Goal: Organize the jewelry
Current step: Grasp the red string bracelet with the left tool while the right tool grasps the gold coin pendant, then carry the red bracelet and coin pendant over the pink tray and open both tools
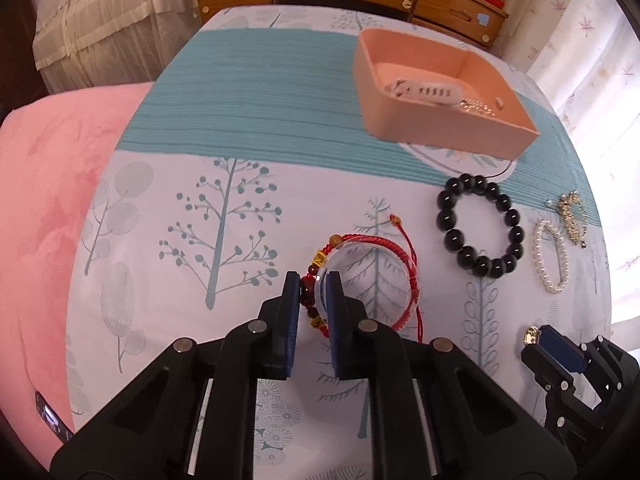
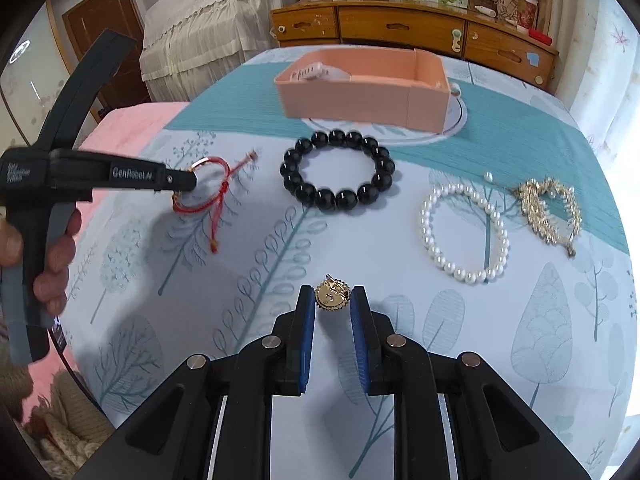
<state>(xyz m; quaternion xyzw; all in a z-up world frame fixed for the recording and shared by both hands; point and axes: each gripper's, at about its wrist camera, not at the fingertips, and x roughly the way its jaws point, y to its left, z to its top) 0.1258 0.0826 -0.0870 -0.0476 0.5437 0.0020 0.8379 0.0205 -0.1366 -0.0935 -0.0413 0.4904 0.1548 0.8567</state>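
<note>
Your left gripper (image 1: 313,280) is pinched on the rim of the clear bangle (image 1: 370,280), with the red cord bracelet (image 1: 400,254) and its beads caught in the same bite. That bundle sits at the near left of the bedspread (image 1: 192,280), well apart from the pink box (image 1: 440,92); I can't tell if it's off the cloth.

How it handles, by my read:
- Bangle: rigid, smooth, likely slick on the pads. Light. A rim pinch can let it pivot, so keep it hanging below the jaws.
- Red cord: soft, limp, tails dangling. It can slide out of the bite or snag. Don't count on it staying with the bangle.

Your right gripper (image 2: 331,298) is clamped on the gold pendant (image 2: 332,297), edge to edge, right at the fingertips. Small, hard, scalloped rim, so the hold is shallow. Avoid any wrist roll.

On the cloth:
- Black bead bracelet (image 2: 338,170), just in front of the box: heaviest piece, round beads roll in the jaws. Grip across one bead.
- Pearl bracelet (image 2: 464,232): flexible strand, droops.
- Gold chain piece (image 2: 548,212): fine, tangly, looks fragile. Take it at the thick cluster.

The box already holds a white strap (image 1: 424,90) and something small and beaded.
</note>
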